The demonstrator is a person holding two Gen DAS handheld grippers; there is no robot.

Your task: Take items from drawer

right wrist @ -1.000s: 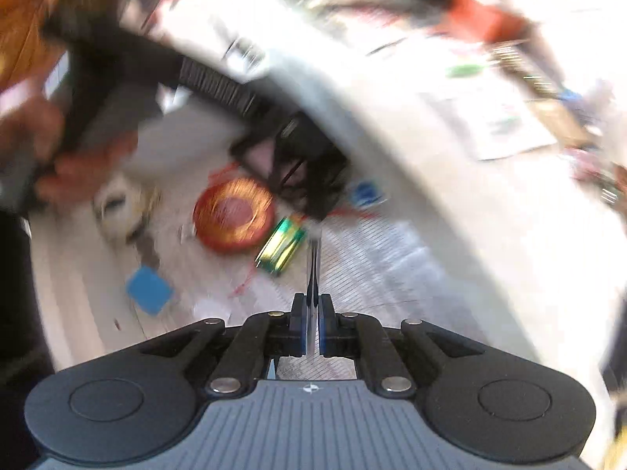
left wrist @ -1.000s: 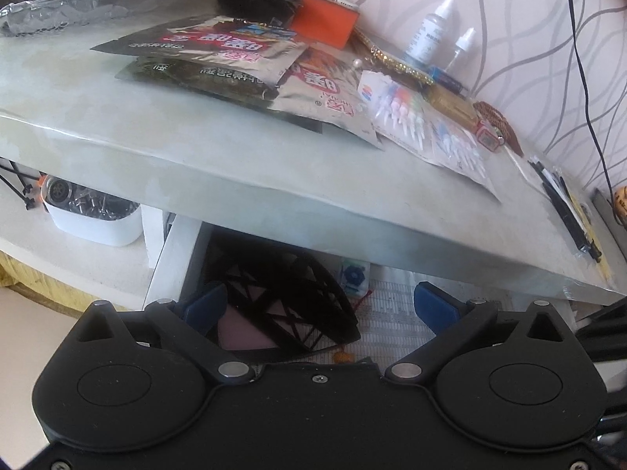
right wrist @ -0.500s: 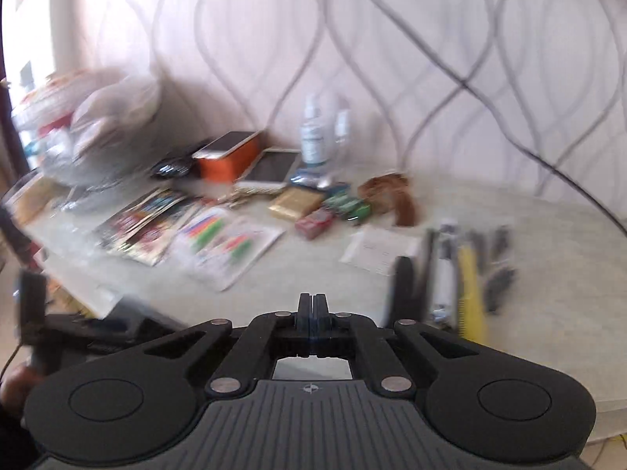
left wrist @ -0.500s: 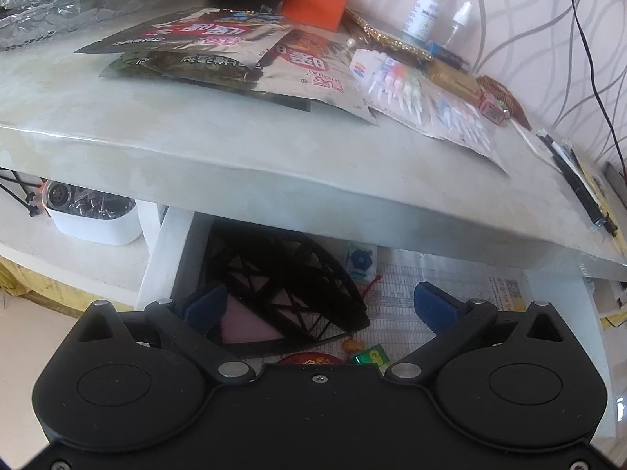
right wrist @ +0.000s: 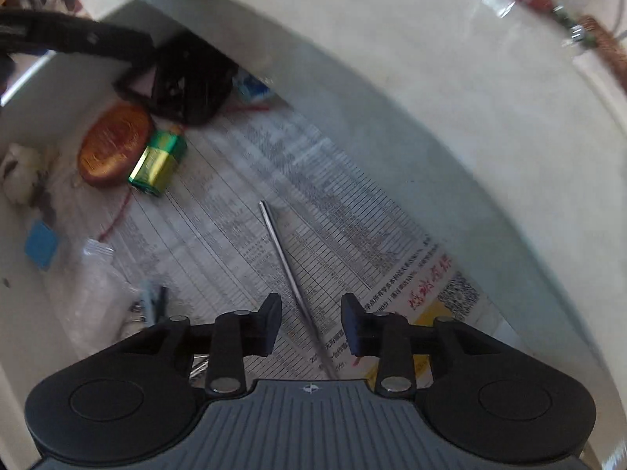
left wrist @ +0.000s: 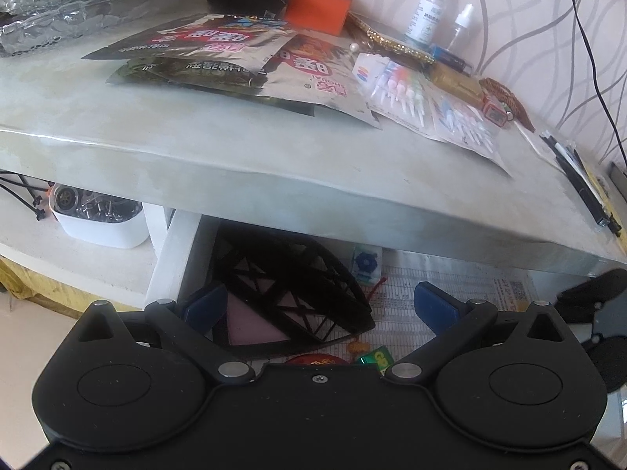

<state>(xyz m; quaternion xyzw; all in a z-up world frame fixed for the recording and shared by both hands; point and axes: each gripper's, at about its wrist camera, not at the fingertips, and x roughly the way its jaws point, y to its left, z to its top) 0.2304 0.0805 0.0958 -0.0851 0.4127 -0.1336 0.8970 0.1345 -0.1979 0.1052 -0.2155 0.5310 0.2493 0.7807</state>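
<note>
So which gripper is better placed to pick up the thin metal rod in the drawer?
Right. The right gripper is open with the rod running between its fingers; the left gripper is over the black basket.

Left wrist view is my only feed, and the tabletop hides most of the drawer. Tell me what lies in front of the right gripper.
Observer: A thin silver metal rod lies on the printed paper lining of the drawer, running in between the open jaws of the right gripper.
Operator: Report whether it is gripped.
Observer: No. Both blue pads stand apart from the rod, which lies flat on the paper.
Operator: List what sits left of the rod.
Observer: A green and gold rectangular battery lies beside a round orange-red tin, and nearer the drawer's front a small blue square block.
</note>
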